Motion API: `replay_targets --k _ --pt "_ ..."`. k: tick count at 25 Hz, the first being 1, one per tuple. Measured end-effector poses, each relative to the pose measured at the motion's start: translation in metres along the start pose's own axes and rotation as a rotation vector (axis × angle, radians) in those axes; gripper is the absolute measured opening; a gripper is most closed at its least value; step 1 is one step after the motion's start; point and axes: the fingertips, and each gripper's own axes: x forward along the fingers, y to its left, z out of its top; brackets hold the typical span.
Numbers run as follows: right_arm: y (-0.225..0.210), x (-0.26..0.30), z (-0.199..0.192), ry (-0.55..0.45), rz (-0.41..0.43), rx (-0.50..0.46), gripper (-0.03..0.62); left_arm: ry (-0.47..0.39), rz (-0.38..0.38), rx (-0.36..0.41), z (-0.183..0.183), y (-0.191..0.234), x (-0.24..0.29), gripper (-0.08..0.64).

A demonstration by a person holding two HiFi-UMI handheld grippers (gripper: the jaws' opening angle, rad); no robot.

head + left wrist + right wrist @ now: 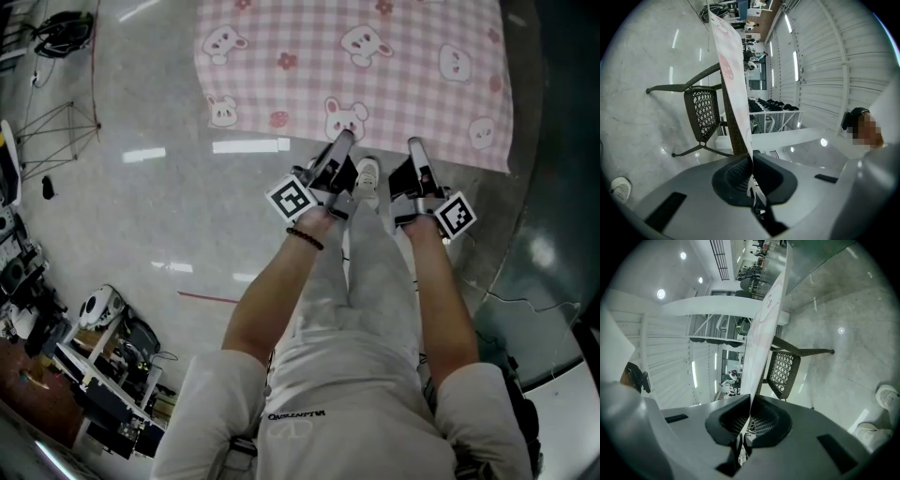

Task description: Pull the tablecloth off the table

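The fingers (780,178) of the left gripper (751,161) are closed on the near hem of the pink-and-white checked tablecloth with bunny prints (356,66), and the right gripper (750,401) pinches the same hem a little further along, so both bite only a thin edge of fabric. From there the cloth runs flat and taut away from the person. The head view does not show the table under it, though a brown woven upright lies against its underside in the left gripper view. The likeliest trouble is the hem sliding out of one pair of pads if the pull is jerky or uneven, which would skew the cloth and leave it hanging from one hand. Slack cloth falling near the white shoe (367,176) could get stepped on. Further out, a dark wicker chair with a lattice back (703,112) stands just beside the cloth's line, and its arm could catch a trailing edge. On the glossy grey floor (141,216), a cluttered equipment rack (103,366) stands behind on the left, limiting room to step back.
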Motion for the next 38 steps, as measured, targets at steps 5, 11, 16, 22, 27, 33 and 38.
replay_targets --k 5,11,16,22,27,33,38 --pt "0.002 0.0 -0.001 0.006 -0.014 0.003 0.009 0.007 0.015 -0.003 0.001 -0.001 0.0 0.003" --pt "0.001 0.001 -0.001 0.016 -0.026 -0.003 0.009 0.017 0.024 0.004 0.001 -0.001 0.0 0.003" --pt "0.002 0.001 -0.002 0.025 -0.04 -0.001 0.011 0.022 0.04 -0.001 0.001 0.0 -0.001 0.003" --pt "0.005 0.002 -0.003 0.05 -0.061 0.002 0.009 0.042 0.072 0.002 0.001 -0.001 -0.002 0.003" --pt "0.009 0.001 -0.004 0.075 -0.075 0.0 0.011 0.061 0.094 0.022 0.001 -0.005 -0.001 0.003" --pt "0.011 0.002 -0.005 0.102 -0.088 -0.021 0.011 0.089 0.128 0.052 0.003 -0.007 -0.002 0.003" --pt "0.019 0.001 -0.006 0.11 -0.113 -0.024 0.011 0.111 0.149 0.056 0.005 -0.012 -0.004 0.003"
